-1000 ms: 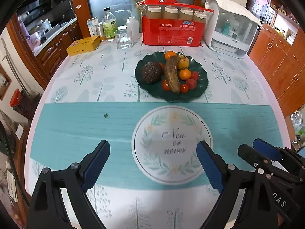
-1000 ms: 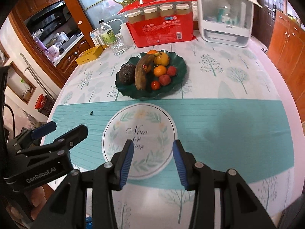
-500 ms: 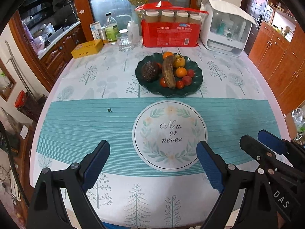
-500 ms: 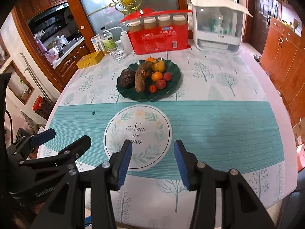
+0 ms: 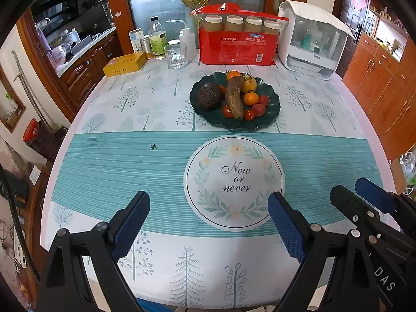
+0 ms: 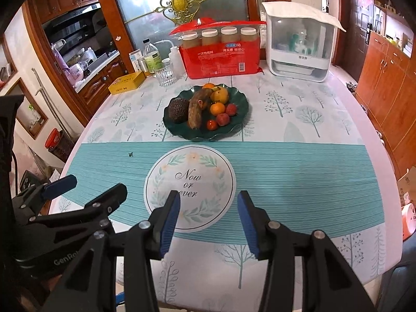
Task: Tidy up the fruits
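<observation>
A dark green scalloped plate [image 5: 270, 119] [image 6: 239, 119] stands on the table's far half. It holds a dark avocado [image 5: 210, 96] [image 6: 178, 109], a browned banana [image 5: 234, 96] [image 6: 196, 109], oranges [image 5: 251, 98] [image 6: 217, 109], small red fruits [image 5: 258, 109] [image 6: 222, 119] and tomatoes [image 5: 227, 111] [image 6: 212, 124]. My left gripper [image 5: 209, 219] is open and empty above the table's near edge. My right gripper [image 6: 208, 214] is open and empty, also at the near edge. Each gripper shows in the other's view: the right one [image 5: 364, 195], the left one [image 6: 85, 187].
A red pack of jars [image 5: 238, 41] [image 6: 221, 49], a white appliance [image 5: 312, 39] [image 6: 299, 41], a glass [image 5: 176, 56] [image 6: 164, 74], bottles [image 5: 157, 39] and a yellow box [image 5: 124, 63] [image 6: 126, 82] line the far edge. A round "Now or never" print [image 5: 234, 182] [image 6: 191, 179] lies before the plate.
Both grippers have pulled back from the plate and risen, so more of the table's near edge shows. Both stay open; the fruit has not moved.
</observation>
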